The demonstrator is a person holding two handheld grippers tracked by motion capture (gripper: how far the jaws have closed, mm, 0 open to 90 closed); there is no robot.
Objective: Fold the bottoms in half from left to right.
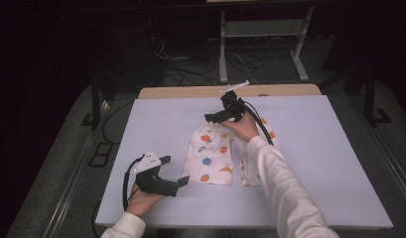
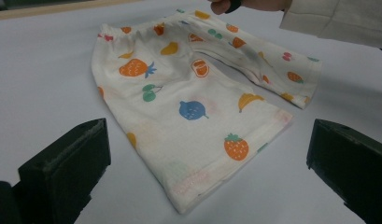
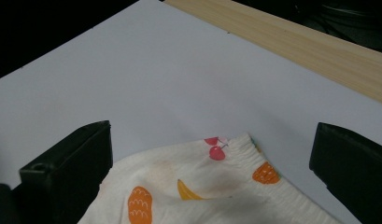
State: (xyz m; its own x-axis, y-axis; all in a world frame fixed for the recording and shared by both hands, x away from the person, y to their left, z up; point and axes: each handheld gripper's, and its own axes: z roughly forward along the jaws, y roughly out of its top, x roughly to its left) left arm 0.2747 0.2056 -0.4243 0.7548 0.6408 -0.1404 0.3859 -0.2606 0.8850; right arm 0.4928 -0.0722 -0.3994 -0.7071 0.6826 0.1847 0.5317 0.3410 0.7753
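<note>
On the left side of the table, the left gripper point(image 1: 173, 171) sits low near the front edge, held in a person's hand. Its two black jaws are wide apart and hold nothing. It is just beside the bottom of the little pants point(image 1: 213, 153), and it points at them, so it looks ready to grab the near leg. In the left gripper view the hem of that leg point(image 2: 212, 179) lies right between the two jaws, a bit farther on, which is a good spot for a pinch. The pants are white with fruit on them, like a strawberry point(image 2: 236, 146) and a blue berry point(image 2: 192, 110). They lie flat on the white table cover point(image 1: 314, 163), near its middle, with both legs toward the person and the waist on the far side. I think they are spread out like this so they can be folded. Moving right, the right gripper point(image 1: 221, 116) is up at the far end of the pants, over the waist. Its jaws are wide apart too, and nothing is in them. In the right gripper view the stretchy waistband point(image 3: 251, 161) sits low between the jaws, so this claw seems aimed at the top edge. The long white sleeve point(image 1: 280, 183) reaches over the right leg to get there.
</note>
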